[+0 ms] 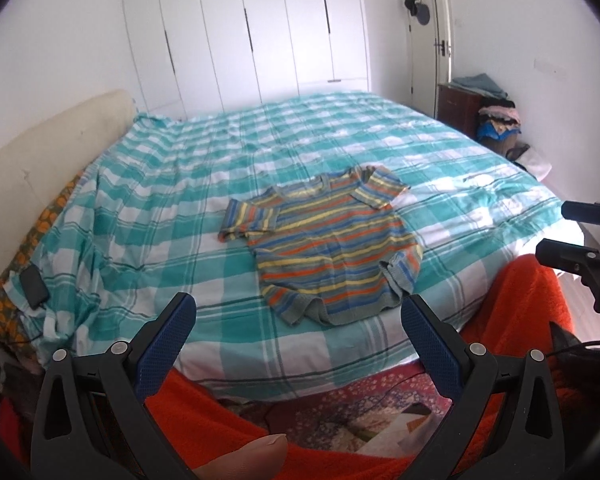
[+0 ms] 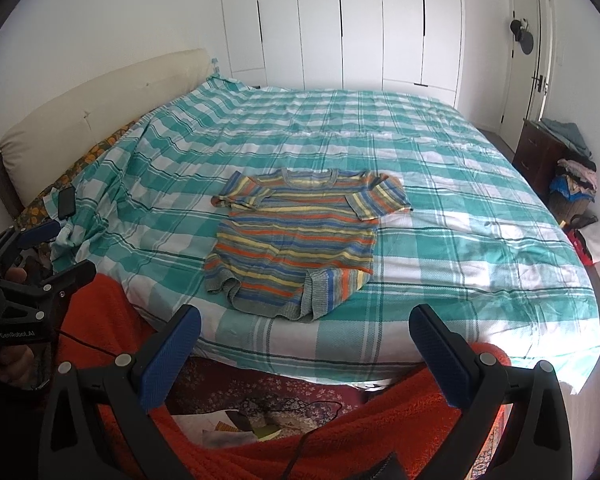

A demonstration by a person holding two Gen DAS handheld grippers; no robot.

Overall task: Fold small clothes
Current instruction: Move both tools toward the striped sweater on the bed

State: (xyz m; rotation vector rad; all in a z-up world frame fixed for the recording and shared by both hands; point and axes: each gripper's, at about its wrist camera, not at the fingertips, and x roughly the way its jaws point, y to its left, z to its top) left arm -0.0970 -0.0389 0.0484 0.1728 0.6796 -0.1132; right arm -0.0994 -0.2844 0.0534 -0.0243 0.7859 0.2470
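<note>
A small striped knit t-shirt [image 1: 324, 240] [image 2: 296, 236] in orange, yellow, blue and grey lies spread on the teal checked bed cover [image 1: 148, 216] [image 2: 460, 240], its neck toward the wardrobe and its hem toward me, with the hem corners curled. My left gripper [image 1: 298, 312] is open and held back from the near bed edge, short of the hem. My right gripper [image 2: 304, 324] is open too, also short of the bed. Each one shows at the side of the other's view, the right gripper [image 1: 556, 232] and the left gripper [image 2: 66, 248].
A black phone [image 1: 34, 286] [image 2: 65, 202] lies on the cover near the cream headboard [image 1: 40, 160] [image 2: 100, 100]. Orange fabric [image 1: 520, 320] [image 2: 100, 320] covers the person's legs below me. White wardrobe doors [image 2: 340, 20] stand behind the bed; a dark cabinet and clothes pile [image 2: 568, 184] are at the right.
</note>
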